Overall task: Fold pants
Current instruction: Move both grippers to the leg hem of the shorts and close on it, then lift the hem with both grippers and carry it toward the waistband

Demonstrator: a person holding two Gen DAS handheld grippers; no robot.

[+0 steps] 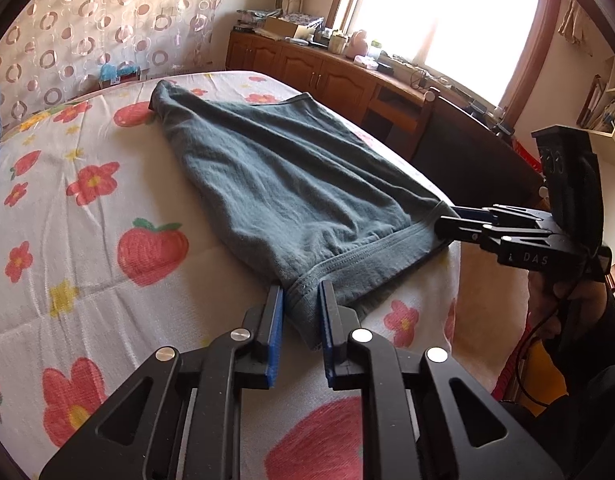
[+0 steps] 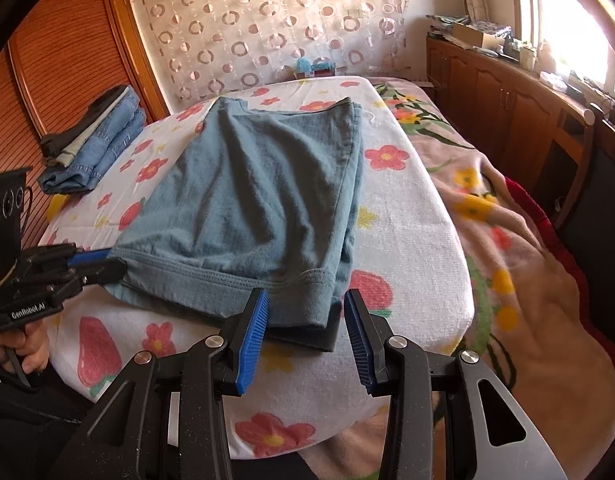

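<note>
Flowered bed (image 1: pixel 67 240) carries half-folded pants (image 1: pixel 291 184), left gripper (image 1: pixel 301 312) clenched on the waistband corner, right gripper (image 2: pixel 305 320) released; further folds remain.

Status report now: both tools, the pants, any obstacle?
Left tool shut on pants waistband corner. Right tool open, straddling the other corner. Nothing in the way.

- Daylight poured through the window (image 1: pixel 447 12), blown out white at one o'clock.
- Edges bent fisheye-round, dark at corners.
- The blanket (image 2: pixel 519 264) looked blurred at four o'clock.
</note>
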